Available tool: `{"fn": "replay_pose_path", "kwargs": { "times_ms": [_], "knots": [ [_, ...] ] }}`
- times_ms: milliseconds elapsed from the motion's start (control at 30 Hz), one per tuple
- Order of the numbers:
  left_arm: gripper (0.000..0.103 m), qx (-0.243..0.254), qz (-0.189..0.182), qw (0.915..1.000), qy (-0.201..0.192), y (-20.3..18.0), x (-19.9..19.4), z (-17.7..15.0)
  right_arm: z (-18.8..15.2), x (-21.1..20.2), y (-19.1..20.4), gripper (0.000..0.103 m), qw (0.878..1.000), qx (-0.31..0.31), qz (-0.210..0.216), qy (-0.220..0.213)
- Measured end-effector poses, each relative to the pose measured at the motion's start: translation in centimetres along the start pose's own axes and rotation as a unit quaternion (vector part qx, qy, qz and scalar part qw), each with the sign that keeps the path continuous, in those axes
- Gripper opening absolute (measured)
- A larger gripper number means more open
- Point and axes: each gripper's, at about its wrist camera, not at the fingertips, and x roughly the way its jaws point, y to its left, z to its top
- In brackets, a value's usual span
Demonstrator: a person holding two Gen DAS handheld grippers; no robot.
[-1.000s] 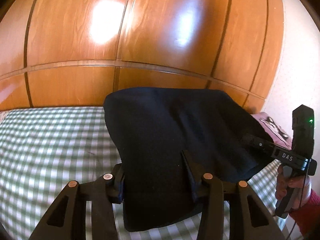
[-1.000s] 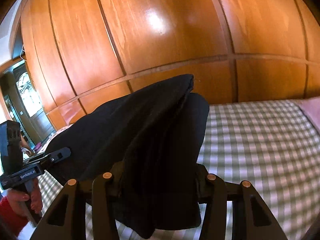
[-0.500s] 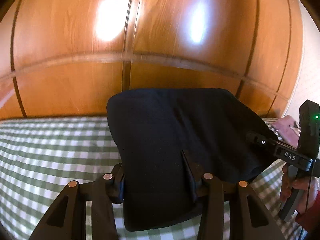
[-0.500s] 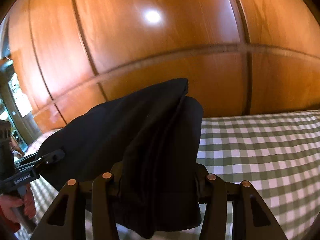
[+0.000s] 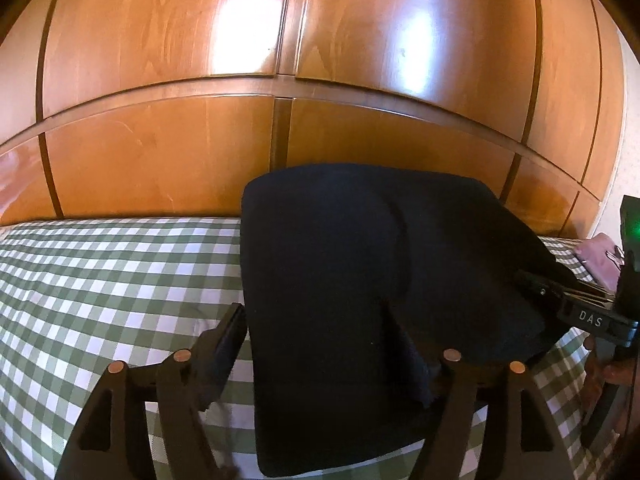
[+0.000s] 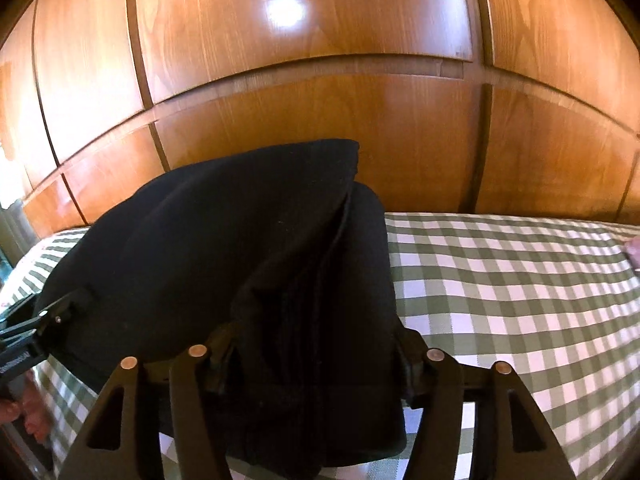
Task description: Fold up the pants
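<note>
Pants [image 5: 360, 280], black and folded into a thick pad, lie on the green-and-white checked bed [image 5: 100, 280] in front of the glossy wooden wardrobe [image 5: 160, 140]. We see our left tongs [image 5: 316, 332] released: their jaws have just been opening, the left finger [image 5: 228, 336] standing clear of the cloth's edge with checked sheet showing between. Our right tongs [image 6: 316, 344] have likewise just been opening, with the folded cloth between them; whether their pads press on it, we cannot tell. A pink item [image 5: 600, 256] lies beyond the pants.
</note>
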Motion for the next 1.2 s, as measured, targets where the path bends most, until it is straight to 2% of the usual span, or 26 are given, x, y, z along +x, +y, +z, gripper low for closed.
{"fn": "replay_pose_path", "kwargs": {
  "times_ms": [67,267,367,567,800,1000,1200],
  "knots": [
    [0.08,0.002,0.015,0.9999,-0.004,0.0,0.0,0.0,0.0,-0.1,0.4,0.065,1.0,-0.008,-0.014,-0.003],
    [0.078,0.016,0.073,0.9968,-0.029,-1.9,-3.0,-1.3,-0.1,-0.7,1.2,0.07,0.998,-0.032,-0.047,-0.015],
    [0.077,0.024,0.08,0.9957,-0.04,-3.0,-4.9,-2.3,0.0,-0.8,1.5,0.071,0.998,-0.038,-0.054,-0.017],
    [0.077,0.029,0.087,0.9946,-0.047,-4.1,-7.2,-3.8,0.1,-1.3,1.8,0.079,0.996,-0.037,-0.075,-0.028],
    [0.077,-0.045,0.072,0.9961,-0.025,-1.7,-8.8,-5.1,-0.9,-3.5,2.8,0.079,0.995,-0.046,-0.084,-0.039],
    [0.076,-0.116,0.064,0.9911,-0.015,0.5,-10.3,-6.5,-1.9,-5.4,3.8,0.079,0.994,-0.049,-0.09,-0.04],
    [0.07,-0.138,0.069,0.9878,-0.019,0.8,-12.0,-7.4,-3.7,-8.0,5.2,0.079,0.996,-0.041,-0.075,-0.038]
  ]
}}
